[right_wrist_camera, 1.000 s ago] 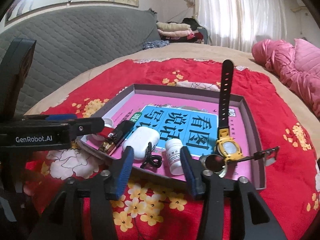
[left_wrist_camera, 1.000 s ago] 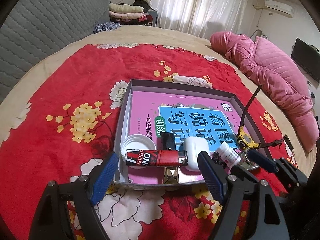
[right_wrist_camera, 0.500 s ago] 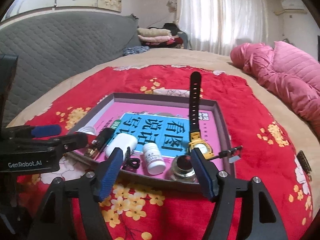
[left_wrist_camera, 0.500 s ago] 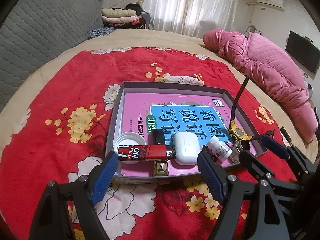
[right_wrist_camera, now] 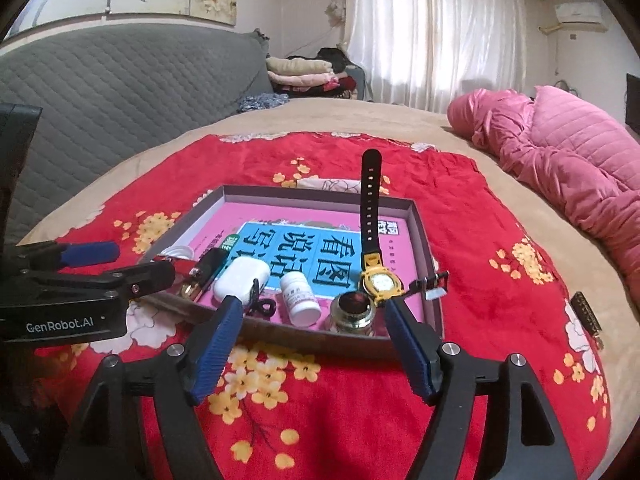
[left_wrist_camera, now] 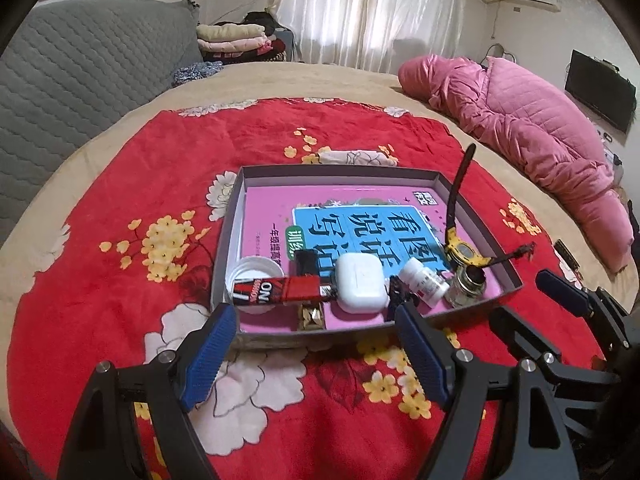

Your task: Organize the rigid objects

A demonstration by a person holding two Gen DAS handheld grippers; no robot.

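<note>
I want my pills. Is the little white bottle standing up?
No, tipped: the small white pill bottle lies on its side in the grey tray.

Black claw [right_wrist_camera: 314, 350] frames, blue ribbed pads [right_wrist_camera: 214, 346] — silver screws

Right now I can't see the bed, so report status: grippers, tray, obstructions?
Both grippers open, empty, left, right; right jaws just opened. Tray holds watch, pill bottle, earbud case. Nothing blocking.

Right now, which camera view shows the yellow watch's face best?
The right wrist view: the yellow watch faces the lens near frame centre, its pale dial lit and its strap standing upright. In the left wrist view the watch sits off to the right, turned aslant, its dial dark.
</note>
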